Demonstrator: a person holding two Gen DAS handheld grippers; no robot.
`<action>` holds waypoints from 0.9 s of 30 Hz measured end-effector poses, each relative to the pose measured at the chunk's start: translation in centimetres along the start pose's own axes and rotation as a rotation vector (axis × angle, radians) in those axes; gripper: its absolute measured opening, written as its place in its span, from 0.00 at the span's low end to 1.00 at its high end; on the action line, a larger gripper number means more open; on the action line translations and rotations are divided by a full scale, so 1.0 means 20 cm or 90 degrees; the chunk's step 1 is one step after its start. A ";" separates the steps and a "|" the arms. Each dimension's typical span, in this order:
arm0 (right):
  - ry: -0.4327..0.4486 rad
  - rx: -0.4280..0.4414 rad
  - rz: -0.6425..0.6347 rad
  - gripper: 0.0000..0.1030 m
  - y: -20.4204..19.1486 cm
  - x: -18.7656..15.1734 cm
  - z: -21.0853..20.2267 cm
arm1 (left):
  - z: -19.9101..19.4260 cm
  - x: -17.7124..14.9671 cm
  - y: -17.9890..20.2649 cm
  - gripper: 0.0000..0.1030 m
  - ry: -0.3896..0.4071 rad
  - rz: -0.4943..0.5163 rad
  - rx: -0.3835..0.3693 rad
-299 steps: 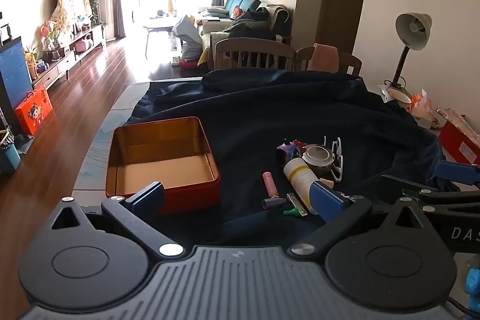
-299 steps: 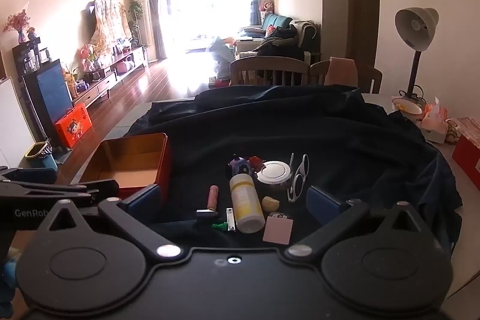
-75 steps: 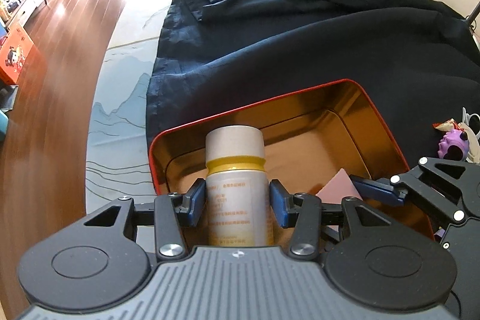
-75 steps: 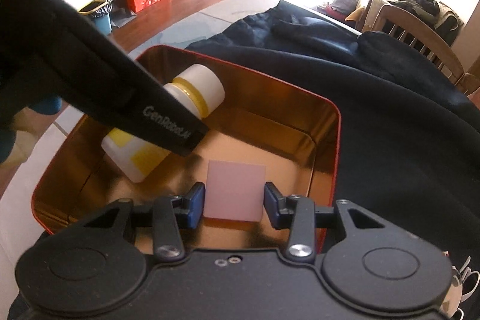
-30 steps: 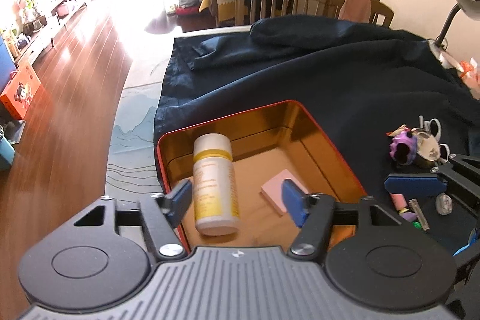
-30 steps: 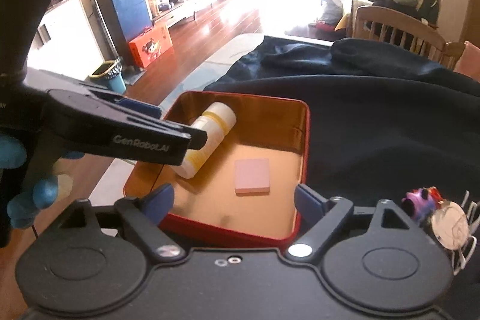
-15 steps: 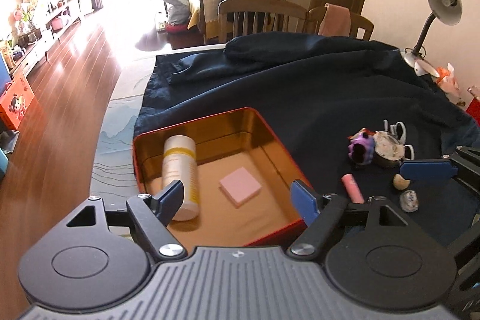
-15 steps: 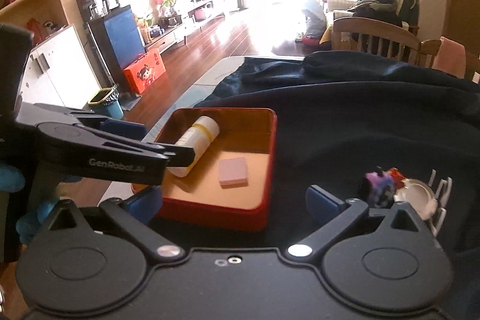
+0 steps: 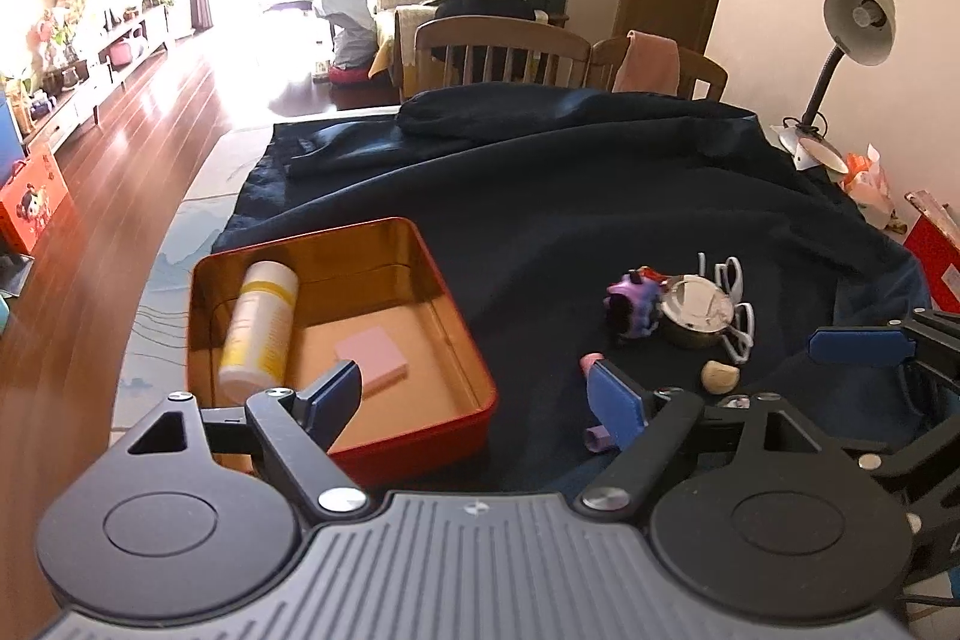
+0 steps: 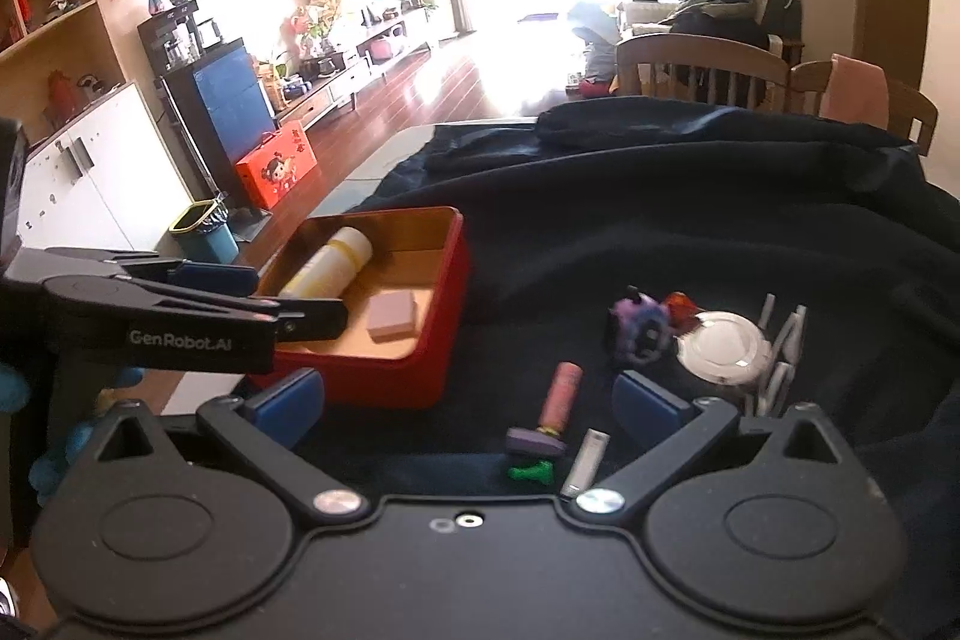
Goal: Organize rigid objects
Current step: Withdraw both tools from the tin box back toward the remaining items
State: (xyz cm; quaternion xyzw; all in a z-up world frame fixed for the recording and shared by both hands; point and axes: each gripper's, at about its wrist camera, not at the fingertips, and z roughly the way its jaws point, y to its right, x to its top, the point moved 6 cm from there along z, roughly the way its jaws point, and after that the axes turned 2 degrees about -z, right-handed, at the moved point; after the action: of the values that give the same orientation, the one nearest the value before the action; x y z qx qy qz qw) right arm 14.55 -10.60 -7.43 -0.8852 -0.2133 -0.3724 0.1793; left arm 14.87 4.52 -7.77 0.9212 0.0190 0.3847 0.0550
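A desk lamp (image 9: 855, 40) stands at the counter's far right corner. Wooden chairs (image 9: 501, 52) sit behind the counter. An orange gift box (image 10: 276, 172) rests on the floor (image 9: 120, 160).

Each handheld gripper has a black body with two round discs at the base, silver screw heads at the pivots of its black linkage arms, and triangular cut-outs near the outer corners; the left gripper (image 9: 477, 400) sits behind a grey ribbed housing, while the right gripper (image 10: 468, 403) sits behind a smooth black housing with a small metal ring at its middle. All fingers end in flat blue pads (image 9: 615, 403). Seen from the right wrist camera, the left gripper's side carries white lettering ("GenRobot.AI"), and a blue glove (image 10: 54, 451) shows beneath it.
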 end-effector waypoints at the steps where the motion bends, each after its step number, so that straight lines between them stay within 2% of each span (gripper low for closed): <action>1: 0.000 0.001 0.001 1.00 0.03 -0.01 -0.02 | 0.00 -0.01 0.02 0.81 0.001 -0.003 -0.001; 6: -0.002 0.003 0.000 1.00 0.13 -0.05 -0.07 | -0.02 -0.05 0.15 0.82 0.011 -0.021 -0.024; 13: -0.009 0.006 -0.011 1.00 0.26 -0.13 -0.15 | -0.03 -0.08 0.32 0.82 0.027 -0.012 -0.009; 18: -0.016 0.003 -0.013 1.00 0.34 -0.17 -0.17 | -0.01 -0.11 0.42 0.91 0.028 -0.002 -0.010; 20: -0.017 0.002 -0.014 1.00 0.37 -0.19 -0.18 | 0.00 -0.13 0.45 0.99 0.028 -0.004 -0.014; 27: -0.022 -0.005 -0.019 1.00 0.44 -0.24 -0.20 | 0.04 -0.16 0.54 1.00 0.020 -0.009 -0.015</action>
State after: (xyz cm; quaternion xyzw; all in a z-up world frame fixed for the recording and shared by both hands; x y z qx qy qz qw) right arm 13.82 -21.09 -9.73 -0.8890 -0.2285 -0.3602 0.1665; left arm 13.07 -6.43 -9.42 0.9143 0.0217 0.3987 0.0679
